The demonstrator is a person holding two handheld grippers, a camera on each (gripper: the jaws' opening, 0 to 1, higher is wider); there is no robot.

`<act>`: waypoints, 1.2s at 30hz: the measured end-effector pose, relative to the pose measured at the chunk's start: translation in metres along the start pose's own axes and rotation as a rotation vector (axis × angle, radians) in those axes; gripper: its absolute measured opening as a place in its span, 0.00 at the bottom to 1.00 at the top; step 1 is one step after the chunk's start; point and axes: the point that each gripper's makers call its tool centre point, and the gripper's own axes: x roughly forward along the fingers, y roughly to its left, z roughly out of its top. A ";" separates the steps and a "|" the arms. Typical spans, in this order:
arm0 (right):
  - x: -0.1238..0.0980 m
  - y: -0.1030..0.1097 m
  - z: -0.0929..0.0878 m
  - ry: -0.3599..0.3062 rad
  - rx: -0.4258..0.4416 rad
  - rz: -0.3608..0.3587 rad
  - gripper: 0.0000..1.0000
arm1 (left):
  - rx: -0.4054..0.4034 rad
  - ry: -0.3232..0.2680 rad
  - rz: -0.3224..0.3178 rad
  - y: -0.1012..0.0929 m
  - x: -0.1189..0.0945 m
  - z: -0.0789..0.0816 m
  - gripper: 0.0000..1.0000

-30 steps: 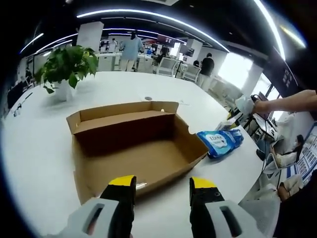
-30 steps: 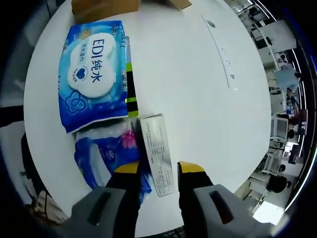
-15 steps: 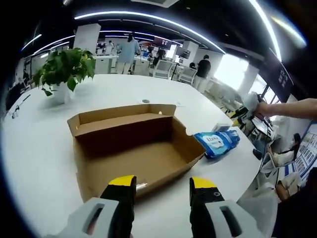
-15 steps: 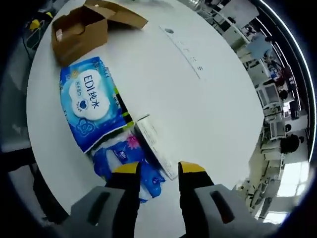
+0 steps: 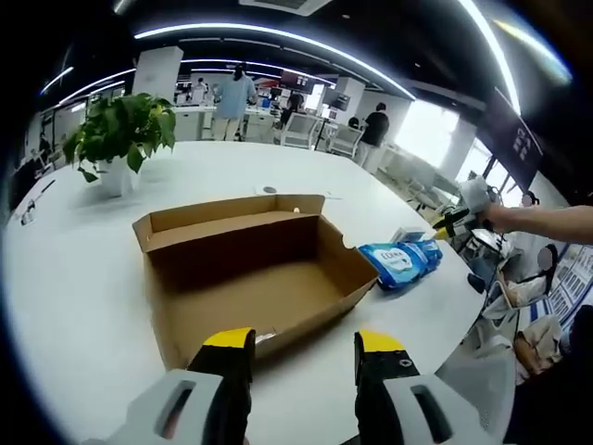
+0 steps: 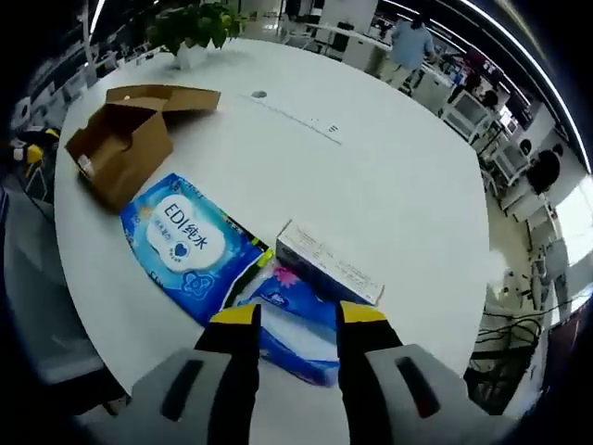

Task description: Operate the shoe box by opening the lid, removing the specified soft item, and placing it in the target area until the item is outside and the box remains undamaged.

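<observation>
The cardboard shoe box (image 5: 250, 269) sits open and apparently empty at mid-bench, its lid folded back toward 12 o'clock, while the blue wipes pack (image 6: 190, 246) lies outside it on the white bench (image 5: 83, 278), just off the box's 3 o'clock corner beside a second blue soft pack (image 6: 292, 320) and a slim white carton (image 6: 329, 264). Both the left tool (image 5: 301, 348) and the right tool (image 6: 296, 320) hang released, jaws parted and holding nothing, the right one above the packs. The removal step looks done; what remains, by this reading, is withdrawing both tools clear without knocking the box.
</observation>
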 end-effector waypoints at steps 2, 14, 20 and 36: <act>0.000 0.007 0.000 -0.025 0.037 0.011 0.31 | 0.000 -0.002 -0.001 0.002 -0.002 0.000 0.43; 0.001 0.053 -0.004 -0.110 0.179 0.070 0.34 | -0.002 -0.001 -0.007 0.011 -0.009 -0.002 0.43; 0.000 0.071 -0.010 -0.129 0.218 0.089 0.34 | 0.001 -0.003 -0.010 0.016 -0.010 -0.001 0.43; -0.018 0.098 0.009 -0.351 0.451 0.117 0.34 | 0.005 0.020 -0.026 0.023 -0.010 -0.008 0.43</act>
